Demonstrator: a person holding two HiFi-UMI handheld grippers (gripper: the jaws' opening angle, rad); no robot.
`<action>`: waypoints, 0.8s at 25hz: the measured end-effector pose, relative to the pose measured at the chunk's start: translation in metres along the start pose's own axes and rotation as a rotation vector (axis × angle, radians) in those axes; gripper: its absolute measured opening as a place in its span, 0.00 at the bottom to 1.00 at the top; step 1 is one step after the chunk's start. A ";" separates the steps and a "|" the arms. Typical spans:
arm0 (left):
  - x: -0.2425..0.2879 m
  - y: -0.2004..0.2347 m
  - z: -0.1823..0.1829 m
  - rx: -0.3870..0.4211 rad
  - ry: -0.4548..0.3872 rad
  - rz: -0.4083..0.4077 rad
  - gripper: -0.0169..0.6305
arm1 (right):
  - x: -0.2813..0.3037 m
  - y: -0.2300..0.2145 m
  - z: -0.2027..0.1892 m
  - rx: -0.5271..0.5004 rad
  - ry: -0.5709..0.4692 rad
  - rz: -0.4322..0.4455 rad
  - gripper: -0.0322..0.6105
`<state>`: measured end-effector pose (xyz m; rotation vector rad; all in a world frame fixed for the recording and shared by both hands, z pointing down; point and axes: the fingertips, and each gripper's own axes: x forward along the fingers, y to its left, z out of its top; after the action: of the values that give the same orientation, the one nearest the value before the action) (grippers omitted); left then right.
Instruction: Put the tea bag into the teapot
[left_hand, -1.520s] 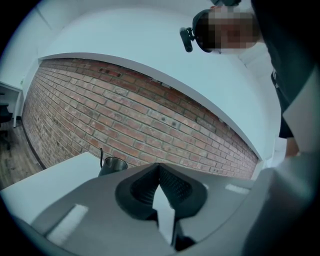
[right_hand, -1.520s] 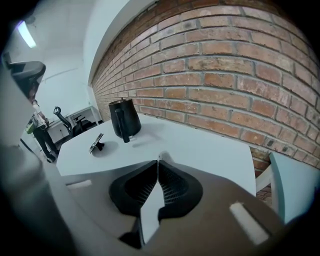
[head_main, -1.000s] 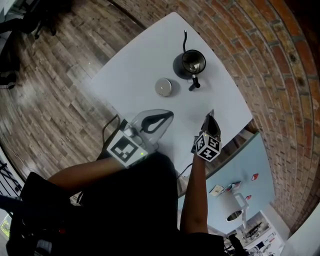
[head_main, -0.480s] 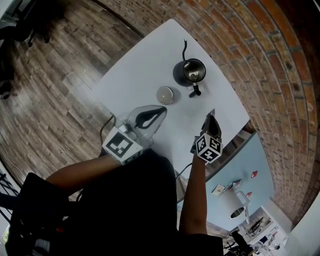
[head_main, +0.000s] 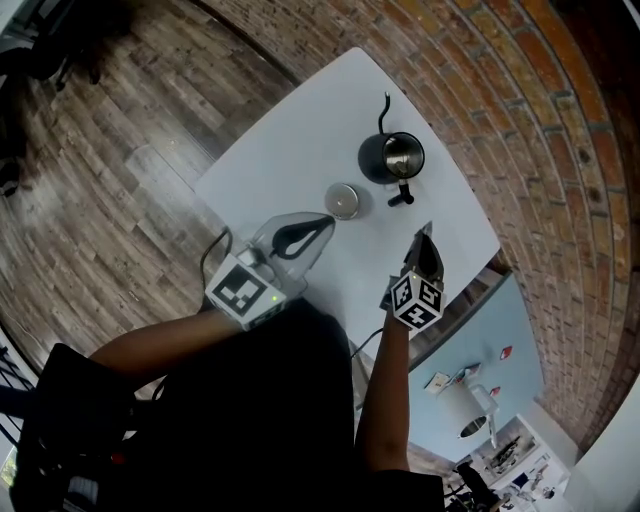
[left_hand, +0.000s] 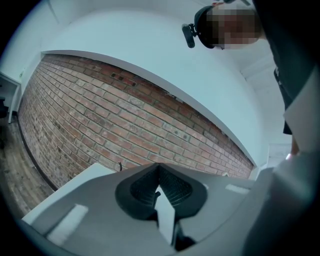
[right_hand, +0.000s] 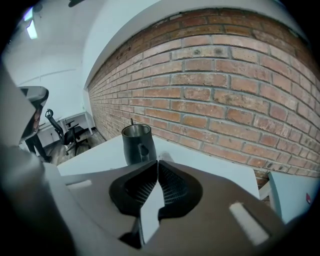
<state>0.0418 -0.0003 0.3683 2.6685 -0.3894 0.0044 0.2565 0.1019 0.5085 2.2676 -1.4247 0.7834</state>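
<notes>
Shows a red brick wall (head_main: 520, 100) flanking a white table (head_main: 290, 140), seen from above. Finds the left gripper (head_main: 327, 220) fully closed, pads meeting on nothing. Finds the right gripper (head_main: 426, 232) likewise closed and empty, angled down toward the tabletop. Places the black teapot (head_main: 392, 158), top open, straight ahead of the right jaws yet apart from them, farther from the left pair. Sets the round lid (head_main: 345, 200) flat on the table, near the teapot and just beside the left tips. Gives no sight of the tea bag in any view.
</notes>
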 end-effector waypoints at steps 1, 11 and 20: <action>-0.001 0.001 0.000 0.003 0.001 -0.003 0.03 | 0.001 0.002 0.001 0.001 0.001 0.000 0.07; -0.022 0.020 -0.001 -0.028 -0.003 0.044 0.03 | 0.008 0.015 0.017 -0.025 -0.015 0.008 0.07; -0.024 0.035 0.004 -0.029 -0.017 0.065 0.03 | 0.016 0.017 0.034 -0.039 -0.029 0.006 0.07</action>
<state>0.0090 -0.0255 0.3774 2.6282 -0.4776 -0.0039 0.2555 0.0643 0.4921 2.2558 -1.4478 0.7210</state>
